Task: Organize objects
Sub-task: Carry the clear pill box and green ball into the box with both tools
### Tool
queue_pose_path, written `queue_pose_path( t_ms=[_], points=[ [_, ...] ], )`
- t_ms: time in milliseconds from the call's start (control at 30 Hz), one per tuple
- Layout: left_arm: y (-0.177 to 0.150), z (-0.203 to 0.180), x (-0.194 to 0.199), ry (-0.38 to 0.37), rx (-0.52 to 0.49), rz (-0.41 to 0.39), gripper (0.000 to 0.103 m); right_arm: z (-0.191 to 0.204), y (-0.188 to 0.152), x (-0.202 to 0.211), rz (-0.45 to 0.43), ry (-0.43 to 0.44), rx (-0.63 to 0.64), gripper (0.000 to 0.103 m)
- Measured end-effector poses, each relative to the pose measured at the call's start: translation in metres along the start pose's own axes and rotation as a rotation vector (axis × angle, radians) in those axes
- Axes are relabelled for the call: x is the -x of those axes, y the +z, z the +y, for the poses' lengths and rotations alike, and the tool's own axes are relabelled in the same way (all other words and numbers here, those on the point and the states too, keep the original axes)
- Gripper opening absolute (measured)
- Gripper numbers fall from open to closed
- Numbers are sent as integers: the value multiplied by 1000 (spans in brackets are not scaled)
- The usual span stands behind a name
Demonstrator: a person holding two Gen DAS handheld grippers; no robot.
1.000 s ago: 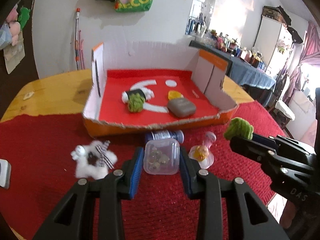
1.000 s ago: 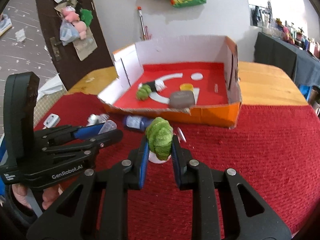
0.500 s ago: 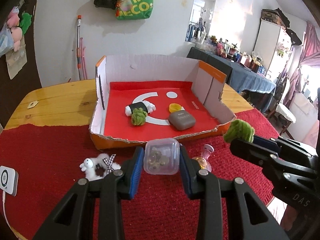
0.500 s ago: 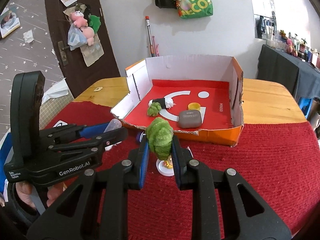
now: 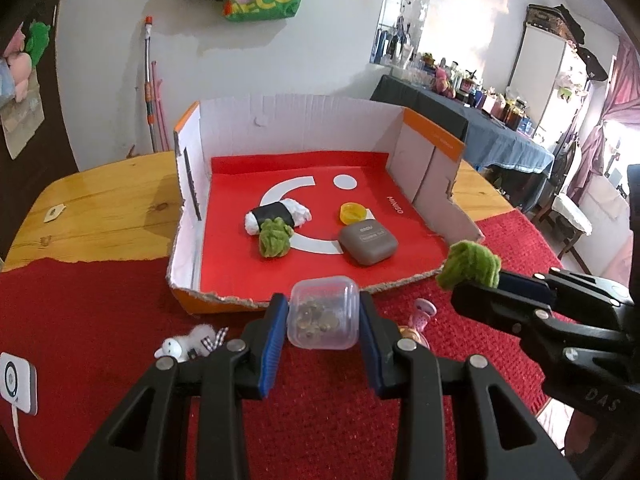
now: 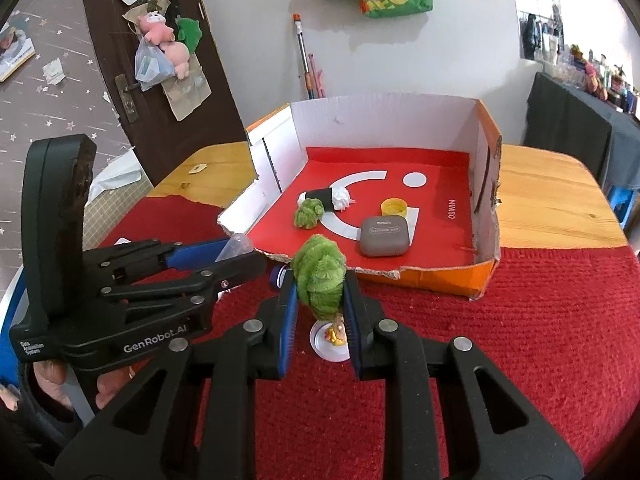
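The cardboard box (image 5: 304, 136), red-floored and torn low along its near wall, sits at twelve o'clock from both grippers and already holds a green plush ball (image 5: 274, 237), a black-and-white roll (image 5: 276, 216), a yellow cap (image 5: 352, 212) and a grey case (image 5: 368, 240).

The left gripper (image 5: 323, 322) pinches a small clear plastic tub (image 5: 323, 312) of brownish bits between its blue pads, just short of the torn wall. The right gripper (image 6: 320, 300) is pressed on a green fuzzy toy (image 6: 319, 276), at about three o'clock from the tub.

The step in hand looks like the carry: both things are up off the red cloth (image 5: 80, 300) and aimed at the box. Next, each needs to pass over the low front edge to bare floor, clear of the items already there, before the jaws spread.

Left on the cloth are a white plush lamb (image 5: 188, 344) at nine o'clock from the tub, a pink-and-yellow figure on a white base (image 6: 334, 336), and a blue bottle (image 6: 280, 276).
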State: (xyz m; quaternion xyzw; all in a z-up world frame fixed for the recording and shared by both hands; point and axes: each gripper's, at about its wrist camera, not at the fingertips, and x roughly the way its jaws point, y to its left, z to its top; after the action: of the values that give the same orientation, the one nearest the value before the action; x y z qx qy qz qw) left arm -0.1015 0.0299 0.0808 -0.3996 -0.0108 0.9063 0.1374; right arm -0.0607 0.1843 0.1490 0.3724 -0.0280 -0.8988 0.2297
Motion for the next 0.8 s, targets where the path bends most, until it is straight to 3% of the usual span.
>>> queue_pose_path(
  t_ms=[400, 800],
  points=[
    [26, 18, -37, -24, 8, 97, 37, -22, 31, -46, 111, 71, -47, 20],
    [29, 20, -74, -11, -23, 187, 37, -34, 37, -87, 215, 79, -51, 20]
  ],
)
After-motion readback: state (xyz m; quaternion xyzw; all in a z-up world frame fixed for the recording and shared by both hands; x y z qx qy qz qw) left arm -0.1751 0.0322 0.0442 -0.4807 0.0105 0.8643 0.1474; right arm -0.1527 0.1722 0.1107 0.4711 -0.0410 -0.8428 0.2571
